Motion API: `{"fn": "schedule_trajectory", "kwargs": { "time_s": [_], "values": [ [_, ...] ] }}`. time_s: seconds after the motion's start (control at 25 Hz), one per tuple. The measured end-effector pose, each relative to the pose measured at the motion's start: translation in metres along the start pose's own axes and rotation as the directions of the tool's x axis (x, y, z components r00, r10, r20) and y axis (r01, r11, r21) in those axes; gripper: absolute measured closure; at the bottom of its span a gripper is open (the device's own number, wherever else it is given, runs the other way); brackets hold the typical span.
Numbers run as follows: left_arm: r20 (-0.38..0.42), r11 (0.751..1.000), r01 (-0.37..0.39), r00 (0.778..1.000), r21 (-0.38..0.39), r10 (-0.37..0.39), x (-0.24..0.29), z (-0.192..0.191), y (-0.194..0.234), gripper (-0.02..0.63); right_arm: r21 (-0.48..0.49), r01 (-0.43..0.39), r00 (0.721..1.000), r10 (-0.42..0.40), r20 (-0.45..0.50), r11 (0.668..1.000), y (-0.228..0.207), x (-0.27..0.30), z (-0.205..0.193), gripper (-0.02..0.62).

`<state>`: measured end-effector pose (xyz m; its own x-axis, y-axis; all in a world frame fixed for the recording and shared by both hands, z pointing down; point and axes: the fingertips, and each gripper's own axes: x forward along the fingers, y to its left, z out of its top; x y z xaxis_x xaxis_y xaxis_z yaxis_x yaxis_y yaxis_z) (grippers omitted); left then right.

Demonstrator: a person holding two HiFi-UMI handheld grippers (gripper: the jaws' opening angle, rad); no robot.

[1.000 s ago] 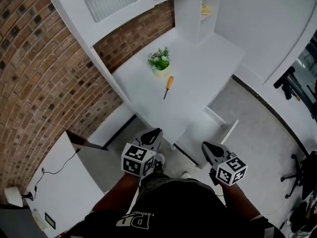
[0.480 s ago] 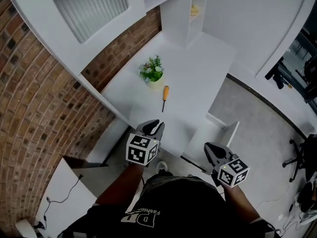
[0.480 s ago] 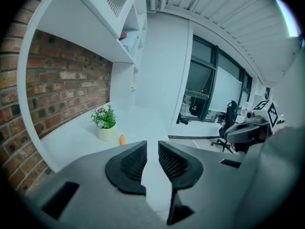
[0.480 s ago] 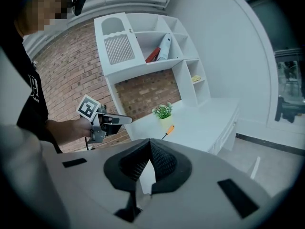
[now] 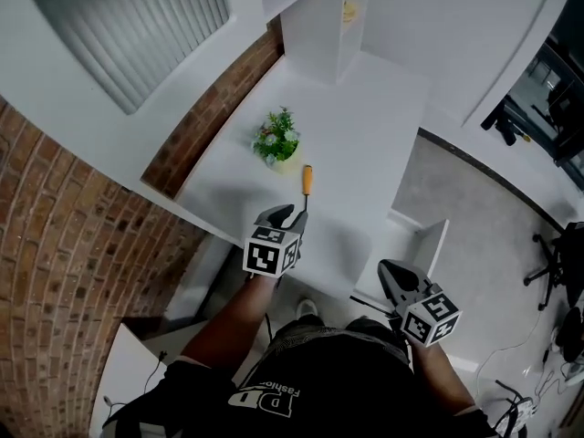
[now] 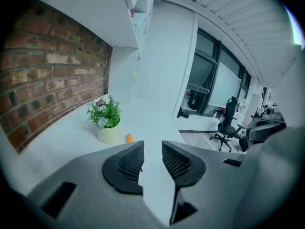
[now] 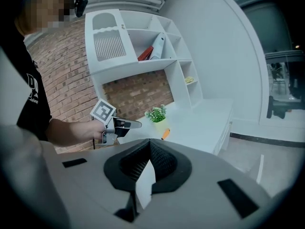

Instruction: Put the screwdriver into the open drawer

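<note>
Where brick wall [image 5: 82,245] backs white desk [image 5: 365,130], screwdriver [image 5: 307,179] lies (beside potted plant [image 5: 276,141]).

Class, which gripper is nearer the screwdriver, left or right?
Left. The left gripper is just short of the screwdriver, empty fingers opening; the right gripper hangs back by the drawer.

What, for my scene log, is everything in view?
brick wall: one, red-brown, at the left of the head view
desk: one, white, along the brick wall
shelf unit: one, white, at the desk's far end
potted plant: one, green in a pale pot, on the desk
screwdriver: one, orange handle, on the desk beside the potted plant
drawer: one, white, open, under the desk's near right edge
office chair: one, black, on the floor beyond
left tongs: one, grey, opening, empty, over the desk near the screwdriver
right tongs: one, grey, shut, empty, by the drawer
</note>
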<state>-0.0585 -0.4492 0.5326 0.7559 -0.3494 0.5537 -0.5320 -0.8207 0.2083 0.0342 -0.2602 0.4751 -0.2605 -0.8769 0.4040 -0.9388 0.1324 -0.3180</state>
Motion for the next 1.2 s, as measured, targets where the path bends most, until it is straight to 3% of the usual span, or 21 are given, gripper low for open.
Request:
{"fn": "schedule_trajectory", "kwargs": {
  "time_s": [0.36, 0.84, 1.2],
  "values": [
    [-0.074, 0.997, -0.067, 0.995, -0.030, 0.064, 0.079, -0.003, 0.038, 0.453, 0.016, 0.020, 0.998, -0.019, -0.063, 1.000, -0.013, -0.003, -0.021, 0.591],
    [-0.249, 0.987, -0.129, 0.957, 0.091, 0.148, 0.163, -0.032, 0.076, 0.445, 0.107, 0.116, 0.990, -0.107, -0.089, 0.987, -0.051, -0.030, -0.045, 0.591],
    [-0.307, 0.988, -0.132, 0.940, 0.083, 0.152, 0.195, -0.048, 0.084, 0.433, 0.168, 0.191, 0.979, -0.176, -0.103, 0.967, -0.066, -0.049, -0.068, 0.591]
  ]
}}
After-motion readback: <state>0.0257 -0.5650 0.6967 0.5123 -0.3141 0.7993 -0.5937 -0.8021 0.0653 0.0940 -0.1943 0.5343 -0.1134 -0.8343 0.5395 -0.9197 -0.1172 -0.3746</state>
